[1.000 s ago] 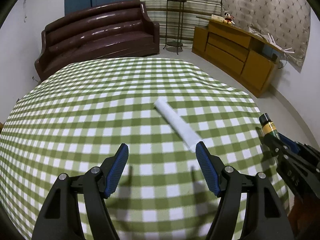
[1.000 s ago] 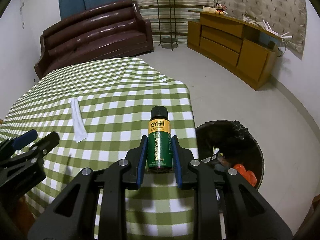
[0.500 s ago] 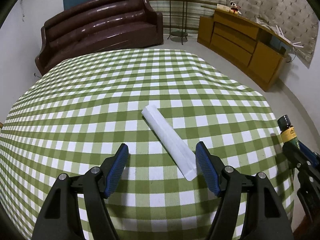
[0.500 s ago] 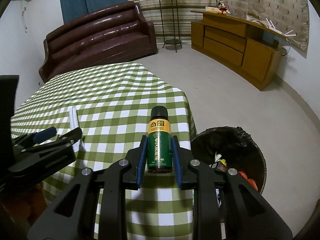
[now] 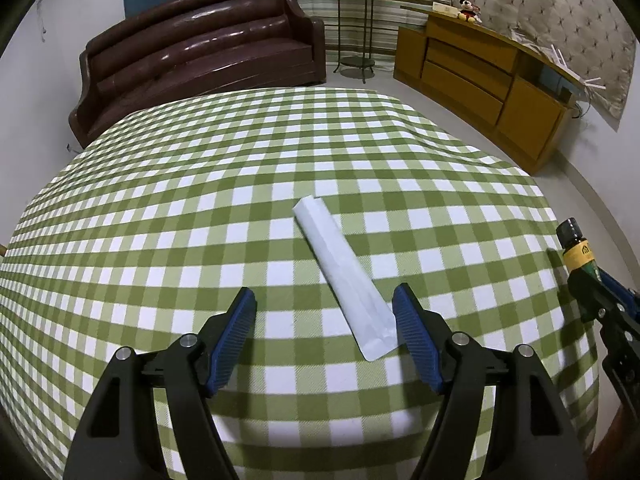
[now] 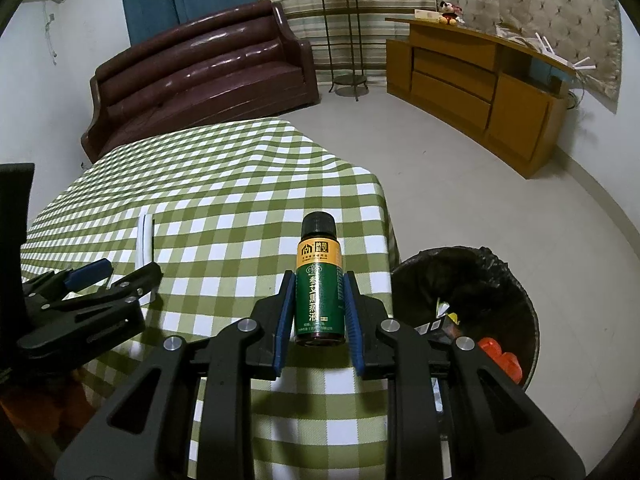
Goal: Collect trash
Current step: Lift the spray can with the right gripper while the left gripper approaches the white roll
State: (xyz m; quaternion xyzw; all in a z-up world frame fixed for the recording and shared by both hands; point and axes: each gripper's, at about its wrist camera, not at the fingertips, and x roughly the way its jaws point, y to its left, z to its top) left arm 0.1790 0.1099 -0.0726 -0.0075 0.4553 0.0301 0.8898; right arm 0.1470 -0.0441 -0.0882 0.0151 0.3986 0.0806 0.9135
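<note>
A long white paper wrapper [image 5: 342,274] lies on the green checked tablecloth [image 5: 200,208]; its near end sits just inside my right fingertip. My left gripper [image 5: 325,334] is open above the cloth. The wrapper also shows in the right wrist view [image 6: 143,240]. My right gripper [image 6: 319,312] is shut on a small green bottle [image 6: 319,284] with a yellow label band and black cap, held upright near the table's right edge. The bottle [image 5: 576,246] shows at the right edge of the left wrist view. A black-lined trash bin [image 6: 472,280] stands on the floor right of the table.
The bin holds orange pieces [image 6: 500,360] and scraps. A brown sofa [image 5: 200,52] stands beyond the table, a wooden sideboard [image 5: 480,80] along the right wall, a plant stand [image 5: 356,20] at the back. The left gripper [image 6: 104,280] shows in the right wrist view.
My left gripper has pulled back toward the near table edge, so the wrapper's near end now lies between its fingertips. My right gripper with the bottle has shifted slightly toward the bin.
</note>
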